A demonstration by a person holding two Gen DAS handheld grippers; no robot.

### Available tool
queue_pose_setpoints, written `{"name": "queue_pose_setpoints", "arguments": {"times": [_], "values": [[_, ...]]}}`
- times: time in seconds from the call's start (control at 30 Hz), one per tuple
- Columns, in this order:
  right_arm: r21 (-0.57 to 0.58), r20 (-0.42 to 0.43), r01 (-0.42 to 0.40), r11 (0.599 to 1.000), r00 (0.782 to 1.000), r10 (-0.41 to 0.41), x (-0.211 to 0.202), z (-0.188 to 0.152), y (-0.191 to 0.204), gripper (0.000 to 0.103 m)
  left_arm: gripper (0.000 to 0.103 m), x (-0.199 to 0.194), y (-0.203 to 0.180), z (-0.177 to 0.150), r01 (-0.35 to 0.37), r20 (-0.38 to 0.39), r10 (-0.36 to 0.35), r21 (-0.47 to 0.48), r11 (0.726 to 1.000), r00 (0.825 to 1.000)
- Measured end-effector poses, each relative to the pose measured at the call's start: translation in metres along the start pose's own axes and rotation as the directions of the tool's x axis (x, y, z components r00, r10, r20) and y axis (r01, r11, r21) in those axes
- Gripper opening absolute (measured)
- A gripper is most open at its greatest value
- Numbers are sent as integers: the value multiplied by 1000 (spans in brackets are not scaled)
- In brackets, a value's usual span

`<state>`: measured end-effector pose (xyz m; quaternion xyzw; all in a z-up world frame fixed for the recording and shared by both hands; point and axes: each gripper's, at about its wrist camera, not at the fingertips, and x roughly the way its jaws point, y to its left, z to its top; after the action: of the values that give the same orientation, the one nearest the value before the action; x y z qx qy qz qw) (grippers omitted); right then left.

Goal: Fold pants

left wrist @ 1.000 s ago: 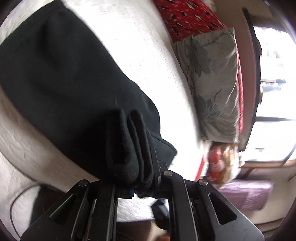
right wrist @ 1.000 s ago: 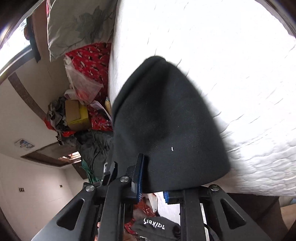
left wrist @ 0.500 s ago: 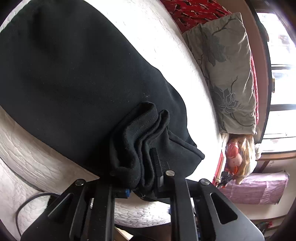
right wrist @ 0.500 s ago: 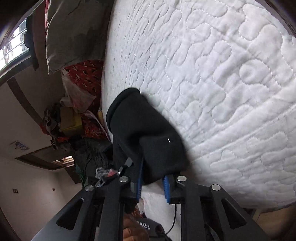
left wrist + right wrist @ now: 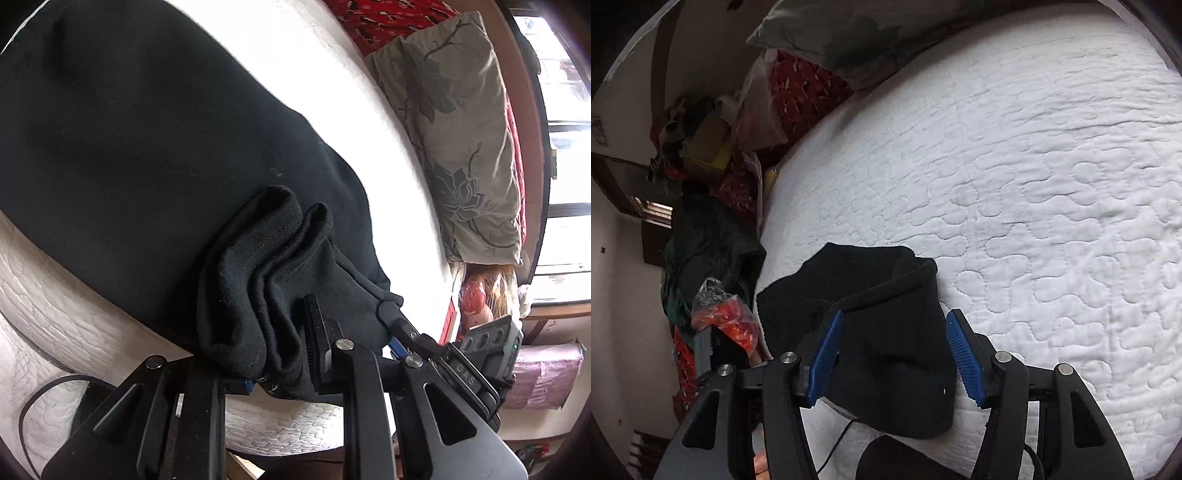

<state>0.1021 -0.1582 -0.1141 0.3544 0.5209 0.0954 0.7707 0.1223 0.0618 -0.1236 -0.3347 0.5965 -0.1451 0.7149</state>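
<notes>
So: work surface is a bed with a white quilted mattress cover [image 5: 1052,184], stitched in a meander pattern. In the right wrist view it fills everything from 12 round to 5 o'clock. Grey floral pillow [image 5: 454,129] lies at the bed's far end, at 2 o'clock in the left wrist view, with red patterned fabric [image 5: 388,14] behind it at 12–1. Bright window [image 5: 565,236] at 3 o'clock, pinkish-purple cover [image 5: 543,376] lower down at 4. Right wrist view has a pile of clutter [image 5: 701,147] off the bed at 9–10 o'clock, a clear bag with red contents [image 5: 724,317] at 8. A black cable [image 5: 40,398] loops at 8 o'clock in the left view.

Black pants [image 5: 147,147] lie spread on the mattress cover, taking the whole upper left of the left wrist view, 9 to 12.

Left gripper [image 5: 280,354]: jaws nearly together, clamped on a bunched stack of folded pants layers at 6 o'clock. They have just been easing apart slightly, fabric still pinched between them.

Right gripper [image 5: 897,358]: jaws have just spread apart, blue ribbed pads [image 5: 964,358] standing clear either side of a pants end, which rests on the bed edge at 6–7 o'clock. Left-hand pad sits just beside the cloth; contact there is unclear. No grip.
</notes>
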Motion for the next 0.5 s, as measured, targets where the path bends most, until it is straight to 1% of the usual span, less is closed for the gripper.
{"name": "queue_pose_setpoints", "arguments": {"times": [0.03, 0.07, 0.13, 0.17, 0.2, 0.23, 0.27, 0.3, 0.33, 0.43, 0.5], "values": [[-7, 3, 17, 1000, 1000, -17, 2, -1, -4, 20, 17, 2, -5, -1, -19, 17, 19, 20, 1000, 1000], [-7, -1, 31, 999, 1000, -31, 2, 2, -4, 19, 20, 5, -11, -1, -47, 32, 46, 50, 998, 998], [5, 44, 64, 998, 997, -64, -6, 3, -13, 18, 22, 18, -16, -2, -101, 31, 98, 85, 991, 995], [3, 49, 92, 996, 995, -92, -5, 5, -19, 18, 22, 21, -17, -3, -120, 45, 116, 94, 988, 992], [-2, 44, 124, 992, 991, -124, -1, 6, -25, 18, 22, 19, -18, -5, -123, 55, 118, 106, 987, 992], [-16, 39, 136, 991, 990, -136, 2, 6, -28, 24, 22, 17, -18, -6, -120, 59, 114, 122, 985, 992], [-39, 39, 139, 990, 990, -137, 2, 5, -27, 25, 22, 15, -18, -6, -114, 57, 108, 132, 985, 993], [-55, 43, 132, 990, 991, -130, -1, 5, -25, 33, 22, 12, -17, -6, -105, 52, 99, 134, 985, 994], [-53, 47, 117, 992, 992, -115, -7, 4, -23, 36, 22, 9, -13, -5, -91, 48, 85, 126, 988, 995], [-34, 69, 11, 999, 998, -9, -31, -1, -21, 36, 22, 7, -6, -1, -62, 40, 59, 92, 994, 997], [-81, 83, -65, 995, 994, 71, -45, -13, -9, 36, 22, 10, -6, -2, -62, 33, 60, 82, 995, 998]]}}
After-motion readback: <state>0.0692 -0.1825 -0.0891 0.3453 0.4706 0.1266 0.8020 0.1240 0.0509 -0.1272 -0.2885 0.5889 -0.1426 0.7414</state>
